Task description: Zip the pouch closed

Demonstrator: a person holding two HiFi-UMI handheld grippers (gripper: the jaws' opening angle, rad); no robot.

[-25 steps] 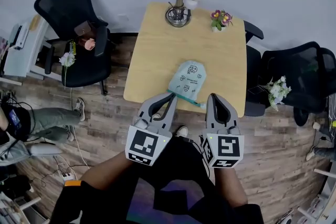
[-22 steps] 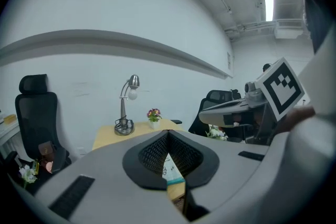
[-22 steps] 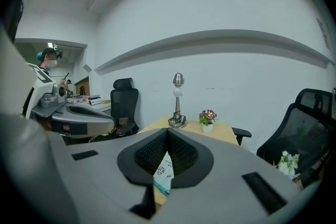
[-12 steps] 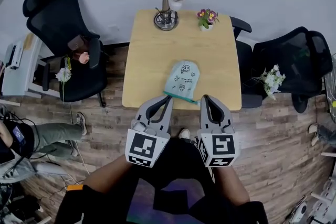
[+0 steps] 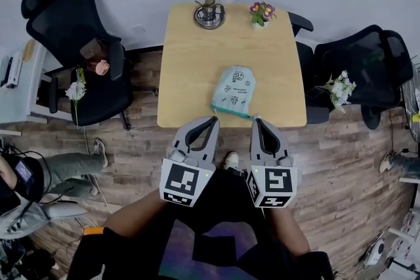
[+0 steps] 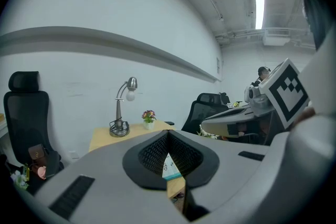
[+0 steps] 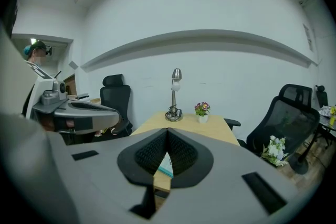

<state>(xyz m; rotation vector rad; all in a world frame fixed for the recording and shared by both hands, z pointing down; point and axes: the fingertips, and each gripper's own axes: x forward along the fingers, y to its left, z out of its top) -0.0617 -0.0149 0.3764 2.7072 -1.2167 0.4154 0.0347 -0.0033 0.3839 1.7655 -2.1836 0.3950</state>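
Note:
A pale mint pouch (image 5: 234,90) with small printed figures lies on the wooden table (image 5: 190,56), its teal zipper edge toward the near table edge. Both grippers hover off the table's near edge, short of the pouch. My left gripper (image 5: 212,119) is shut and holds nothing. My right gripper (image 5: 255,120) is shut too, with nothing in it. In the left gripper view a sliver of the pouch (image 6: 169,166) shows past the closed jaws (image 6: 168,135). The right gripper view shows the pouch (image 7: 165,163) past its own closed jaws (image 7: 167,130).
A silver desk lamp (image 5: 211,6) and a small flower pot (image 5: 261,12) stand at the table's far edge. Black office chairs sit left (image 5: 72,36) and right (image 5: 357,65). White flowers (image 5: 340,90) lie by the right chair. A seated person's leg (image 5: 59,154) is at far left.
Both grippers have edged toward the table's near edge and stayed shut. The pouch has not moved on the table.

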